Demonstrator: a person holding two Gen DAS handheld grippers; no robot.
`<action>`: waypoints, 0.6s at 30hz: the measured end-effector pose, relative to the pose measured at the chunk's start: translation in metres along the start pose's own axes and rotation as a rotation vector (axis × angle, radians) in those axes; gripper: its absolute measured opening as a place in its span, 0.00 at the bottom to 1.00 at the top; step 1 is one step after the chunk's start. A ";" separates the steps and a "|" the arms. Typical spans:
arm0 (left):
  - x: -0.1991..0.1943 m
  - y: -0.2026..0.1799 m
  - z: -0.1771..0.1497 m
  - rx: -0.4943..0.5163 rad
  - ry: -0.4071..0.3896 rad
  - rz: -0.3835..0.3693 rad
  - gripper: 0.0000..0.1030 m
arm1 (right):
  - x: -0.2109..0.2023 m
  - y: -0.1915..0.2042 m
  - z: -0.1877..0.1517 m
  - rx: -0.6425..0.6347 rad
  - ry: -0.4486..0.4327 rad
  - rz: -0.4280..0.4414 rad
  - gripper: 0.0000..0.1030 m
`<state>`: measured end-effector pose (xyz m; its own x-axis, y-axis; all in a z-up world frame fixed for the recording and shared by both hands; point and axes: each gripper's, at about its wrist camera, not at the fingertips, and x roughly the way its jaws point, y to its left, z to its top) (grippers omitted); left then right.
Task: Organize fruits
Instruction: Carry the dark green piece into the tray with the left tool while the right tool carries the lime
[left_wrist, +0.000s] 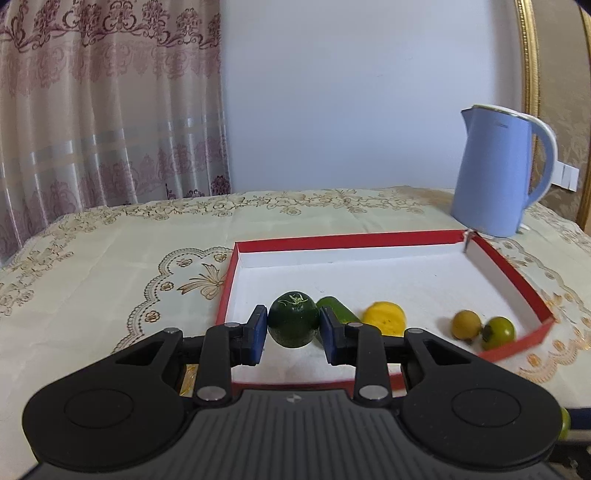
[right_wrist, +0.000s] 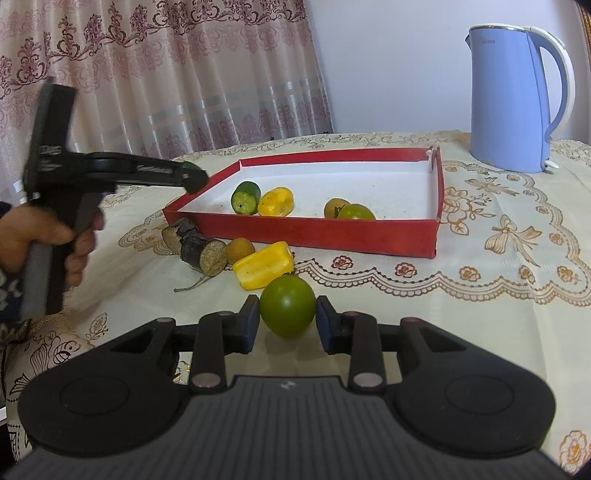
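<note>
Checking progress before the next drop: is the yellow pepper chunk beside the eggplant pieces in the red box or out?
Out. The yellow pepper chunk lies on the tablecloth in front of the red box.

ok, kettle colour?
Light blue kettle with a white handle and rim; the right wrist view shows it best.

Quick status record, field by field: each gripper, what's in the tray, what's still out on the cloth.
left gripper: jaws shut on dark green fruit, held over red tray
right gripper: jaws around green tomato; contact unclear
in tray: cucumber piece, yellow piece, brownish fruit, small green tomato
on tablecloth: eggplant pieces, small brown fruit, yellow block
behind tray: blue kettle
</note>
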<state>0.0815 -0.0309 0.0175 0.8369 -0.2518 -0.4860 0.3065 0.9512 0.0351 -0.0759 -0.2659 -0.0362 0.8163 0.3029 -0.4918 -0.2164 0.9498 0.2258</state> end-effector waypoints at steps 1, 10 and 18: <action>0.005 0.001 0.000 -0.005 0.006 0.000 0.29 | 0.000 0.000 0.000 0.001 0.001 -0.002 0.30; 0.028 0.007 -0.010 -0.046 0.047 -0.036 0.29 | 0.002 0.003 0.000 -0.010 0.014 -0.015 0.30; 0.030 0.009 -0.016 -0.055 0.034 -0.063 0.29 | -0.002 0.004 0.001 -0.008 0.005 -0.034 0.30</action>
<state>0.1018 -0.0266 -0.0109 0.8004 -0.3065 -0.5152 0.3325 0.9421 -0.0440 -0.0775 -0.2622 -0.0334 0.8208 0.2706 -0.5031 -0.1926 0.9602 0.2022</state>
